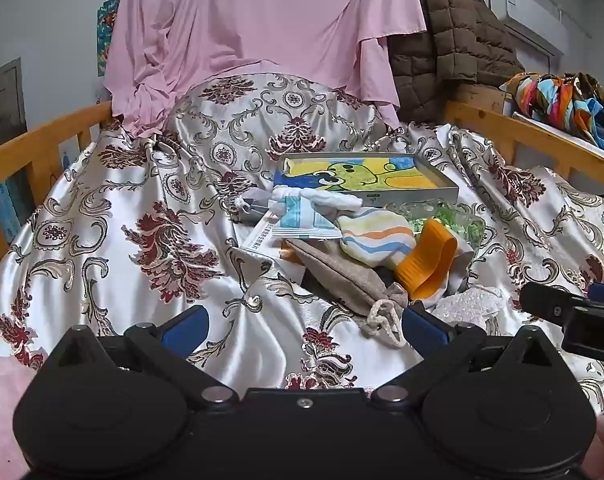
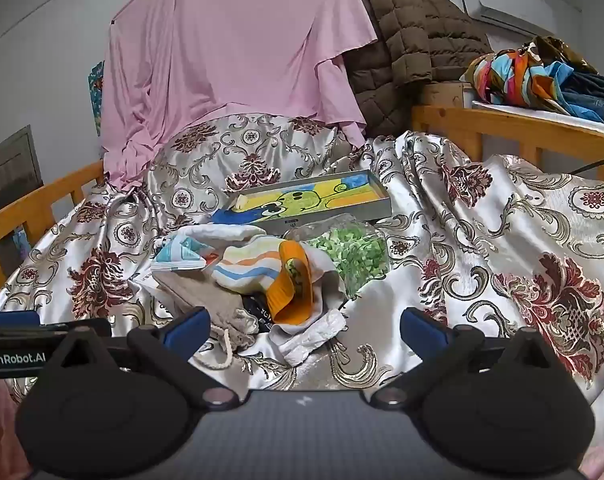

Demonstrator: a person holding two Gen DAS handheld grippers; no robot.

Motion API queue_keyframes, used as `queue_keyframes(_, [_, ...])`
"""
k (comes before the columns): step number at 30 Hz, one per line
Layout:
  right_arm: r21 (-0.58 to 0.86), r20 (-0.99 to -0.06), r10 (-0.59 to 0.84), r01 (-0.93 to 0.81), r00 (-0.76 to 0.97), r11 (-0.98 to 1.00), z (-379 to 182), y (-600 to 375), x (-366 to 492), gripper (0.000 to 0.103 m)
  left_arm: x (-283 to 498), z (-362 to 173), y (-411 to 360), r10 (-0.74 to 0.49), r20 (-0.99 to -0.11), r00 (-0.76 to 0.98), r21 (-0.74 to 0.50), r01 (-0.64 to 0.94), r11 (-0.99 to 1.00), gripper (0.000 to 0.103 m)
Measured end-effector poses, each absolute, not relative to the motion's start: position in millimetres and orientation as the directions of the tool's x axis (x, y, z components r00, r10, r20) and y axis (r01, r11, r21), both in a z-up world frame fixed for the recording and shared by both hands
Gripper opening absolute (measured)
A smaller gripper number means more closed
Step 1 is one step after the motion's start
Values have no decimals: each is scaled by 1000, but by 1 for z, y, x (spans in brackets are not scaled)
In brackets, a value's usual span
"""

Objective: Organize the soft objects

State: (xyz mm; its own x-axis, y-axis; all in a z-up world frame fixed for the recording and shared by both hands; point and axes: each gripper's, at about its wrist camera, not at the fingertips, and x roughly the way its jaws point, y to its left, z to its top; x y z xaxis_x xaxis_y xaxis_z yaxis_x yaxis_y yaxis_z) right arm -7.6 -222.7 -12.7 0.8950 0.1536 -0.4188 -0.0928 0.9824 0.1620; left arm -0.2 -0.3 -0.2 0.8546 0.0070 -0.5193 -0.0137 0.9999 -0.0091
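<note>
A heap of soft things lies on a satin floral bedspread (image 1: 114,216): a beige drawstring pouch (image 1: 337,276), a striped cloth (image 1: 375,234), an orange folded piece (image 1: 429,260), a white cloth (image 1: 321,198), a blue-and-white packet (image 1: 303,222), a green-filled clear bag (image 2: 351,254) and a white crinkled piece (image 2: 313,334). A flat box with a yellow-green cartoon towel (image 1: 365,178) sits behind. My left gripper (image 1: 303,326) is open and empty, just short of the pouch's cord. My right gripper (image 2: 305,326) is open and empty before the heap.
Wooden bed rails (image 1: 34,144) run along both sides. A pink sheet (image 1: 254,28) and a brown quilted jacket (image 1: 449,40) hang at the back. Colourful folded clothes (image 2: 541,76) lie on a shelf at the right. The right gripper's body shows in the left wrist view (image 1: 573,312).
</note>
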Motion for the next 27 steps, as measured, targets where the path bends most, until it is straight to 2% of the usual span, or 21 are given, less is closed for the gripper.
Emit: queue_keyframes(27, [169,-419,157,-93,894,981,-12,-223,-8,103,0,0,0,3,-521,853,-14,-12,1000,102])
